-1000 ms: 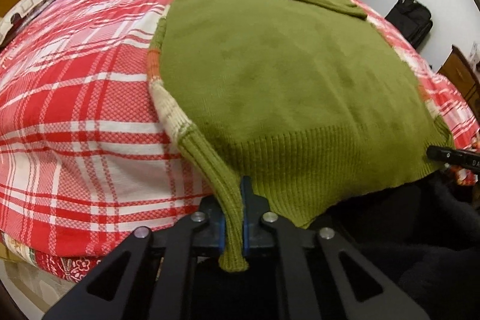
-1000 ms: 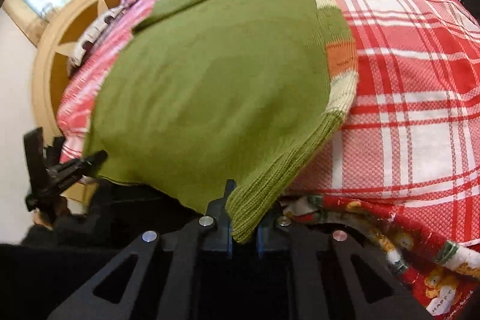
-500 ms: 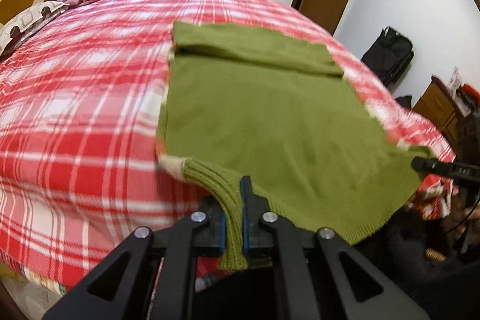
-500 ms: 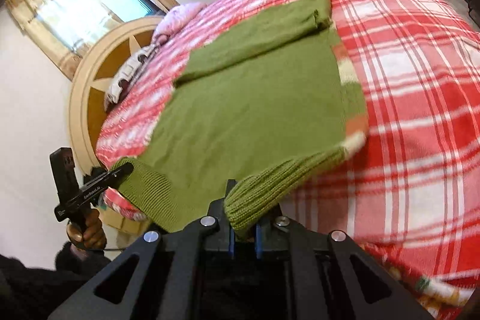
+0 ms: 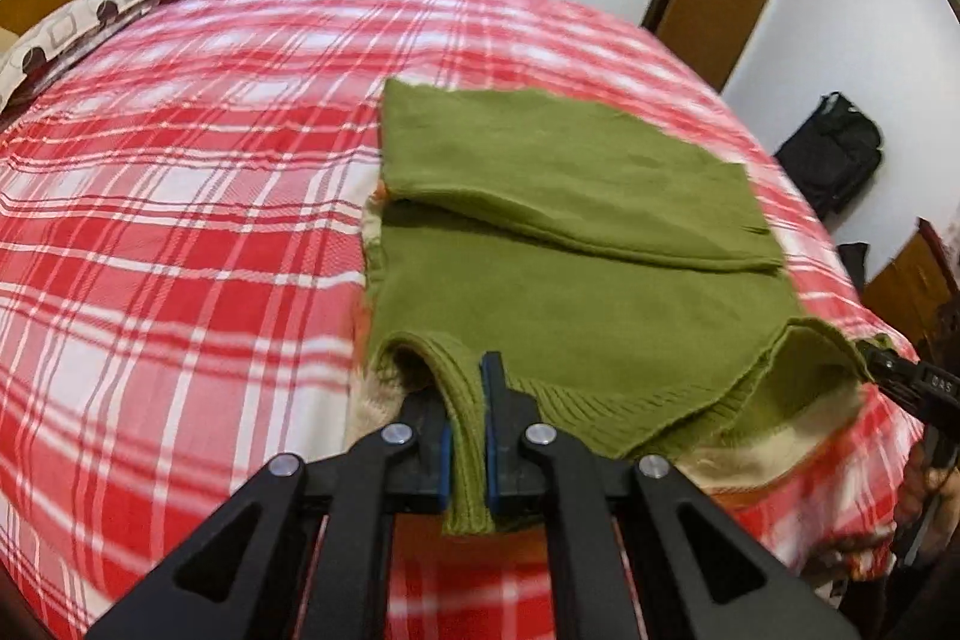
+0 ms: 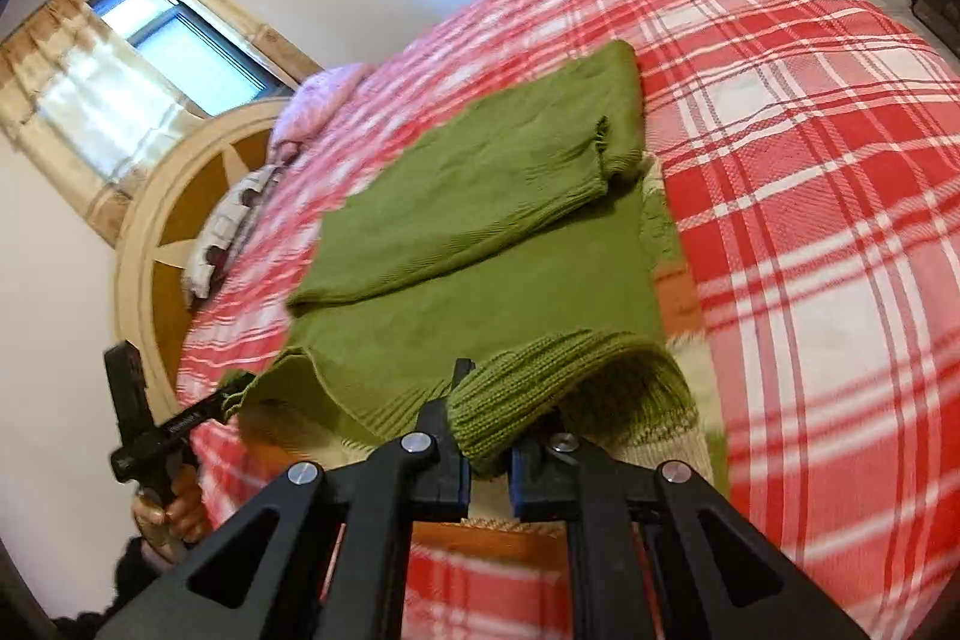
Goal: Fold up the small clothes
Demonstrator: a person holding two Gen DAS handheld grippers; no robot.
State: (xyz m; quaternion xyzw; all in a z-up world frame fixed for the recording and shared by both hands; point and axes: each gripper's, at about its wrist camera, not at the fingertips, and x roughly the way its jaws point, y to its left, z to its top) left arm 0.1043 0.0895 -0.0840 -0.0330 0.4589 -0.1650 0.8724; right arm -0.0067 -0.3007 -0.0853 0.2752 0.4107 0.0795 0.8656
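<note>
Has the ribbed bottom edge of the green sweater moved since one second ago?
Yes. The ribbed edge, pinched by both grippers, has been carried forward over the sweater toward its folded top, away from the near edge of the plaid bedspread.

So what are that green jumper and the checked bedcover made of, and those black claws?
The jumper looks like knitted wool or acrylic: matte, with ribbed stitches at the hem. The bedcover seems a thin woven cloth, perhaps cotton, since a fine weave shows in its checks. The left claw and right claw look like matte black plastic with metal rivets and blue pads; which plastic is unclear.
</note>
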